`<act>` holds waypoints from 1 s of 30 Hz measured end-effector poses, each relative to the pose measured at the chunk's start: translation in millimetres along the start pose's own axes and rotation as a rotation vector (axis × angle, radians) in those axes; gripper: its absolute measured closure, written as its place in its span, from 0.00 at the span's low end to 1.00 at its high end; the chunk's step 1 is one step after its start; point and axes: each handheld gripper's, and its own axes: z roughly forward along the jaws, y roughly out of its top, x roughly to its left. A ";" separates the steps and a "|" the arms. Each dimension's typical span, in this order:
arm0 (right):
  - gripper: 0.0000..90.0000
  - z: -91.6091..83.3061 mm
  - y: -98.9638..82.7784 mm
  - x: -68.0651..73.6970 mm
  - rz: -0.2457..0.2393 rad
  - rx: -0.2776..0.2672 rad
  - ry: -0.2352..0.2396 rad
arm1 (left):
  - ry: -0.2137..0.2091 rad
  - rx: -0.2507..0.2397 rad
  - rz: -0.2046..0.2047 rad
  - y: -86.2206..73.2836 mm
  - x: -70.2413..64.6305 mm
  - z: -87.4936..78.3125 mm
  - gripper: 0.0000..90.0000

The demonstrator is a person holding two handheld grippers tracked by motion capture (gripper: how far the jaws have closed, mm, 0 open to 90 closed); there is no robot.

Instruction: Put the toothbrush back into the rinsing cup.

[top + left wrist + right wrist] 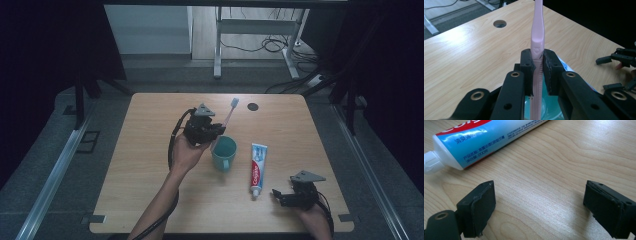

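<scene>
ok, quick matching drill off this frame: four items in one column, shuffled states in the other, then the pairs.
Items:
1. toothbrush
2. cup
3. toothpaste tube
4. right claw

States:
A. lying flat on the table, cap toward the person
B. open, holding nothing
C. clamped in the left claw
D. standing teal below the left claw

Pairs: 1-C, 2-D, 3-A, 4-B

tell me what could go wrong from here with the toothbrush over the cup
1. The left gripper clamps the pink toothbrush low on its handle, so the long free end could swing or slip as it moves.
2. The handle's lower end sits at the teal cup; a sideways nudge might tip it toward the toothpaste tube.
3. The right gripper, open near the tube's cap, could knock it.
</scene>
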 end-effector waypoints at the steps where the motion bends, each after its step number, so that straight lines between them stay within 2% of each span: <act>1: 0.11 0.0 0.0 0.0 0.000 0.000 0.000 | 0.001 -0.001 0.001 -0.2 -0.1 1.4 0.88; 11: 0.11 0.0 0.0 0.0 0.000 0.000 -0.001 | 0.004 -0.015 -0.006 -6.8 0.4 16.2 0.88; 30: 0.11 0.1 0.0 -0.1 -0.001 -0.001 -0.001 | -0.008 0.002 -0.028 -37.4 -0.8 40.3 0.88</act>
